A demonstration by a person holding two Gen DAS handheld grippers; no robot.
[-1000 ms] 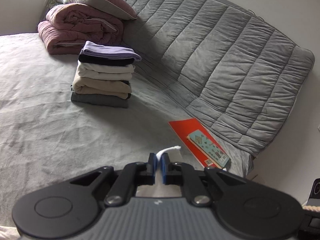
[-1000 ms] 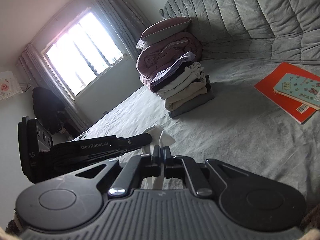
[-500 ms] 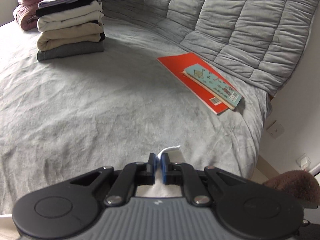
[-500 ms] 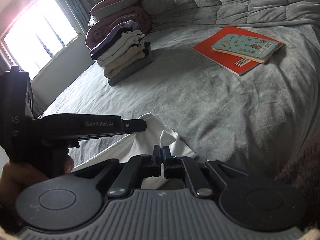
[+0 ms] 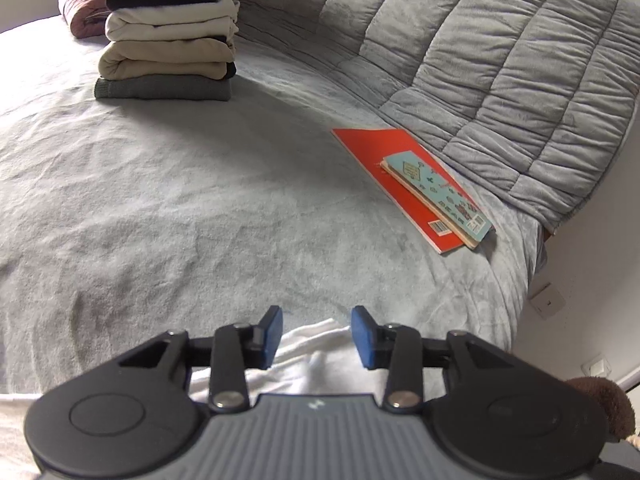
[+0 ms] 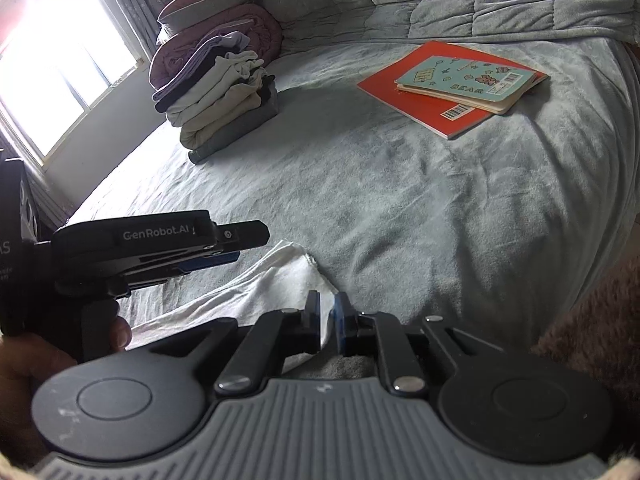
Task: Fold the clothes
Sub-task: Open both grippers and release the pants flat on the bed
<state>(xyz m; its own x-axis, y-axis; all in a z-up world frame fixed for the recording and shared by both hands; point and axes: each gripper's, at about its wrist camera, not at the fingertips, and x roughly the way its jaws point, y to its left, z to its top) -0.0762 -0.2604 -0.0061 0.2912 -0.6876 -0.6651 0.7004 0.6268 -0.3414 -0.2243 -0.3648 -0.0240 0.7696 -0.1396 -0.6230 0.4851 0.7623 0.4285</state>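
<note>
A home bedroom — grey-sheeted bed (image 5: 200, 208), quilted headboard (image 5: 500, 80) (folded bedding (image 6: 240, 28) stacked by window (image 6: 60, 72)).

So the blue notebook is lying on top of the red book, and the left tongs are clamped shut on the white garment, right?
Not quite. The blue notebook does lie on the red book, but the left tongs are open above the white garment, not clamped on it; the left wrist view shows this.

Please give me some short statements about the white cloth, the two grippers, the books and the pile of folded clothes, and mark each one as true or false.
1. The left hand-held gripper is open above the white cloth. True.
2. The blue book lies under the red book. False: it lies on top.
3. The pile of folded clothes stands on the grey bed cover. True.
4. The right hand-held gripper is clamped shut on the white cloth. False: its jaws stand slightly apart.
</note>
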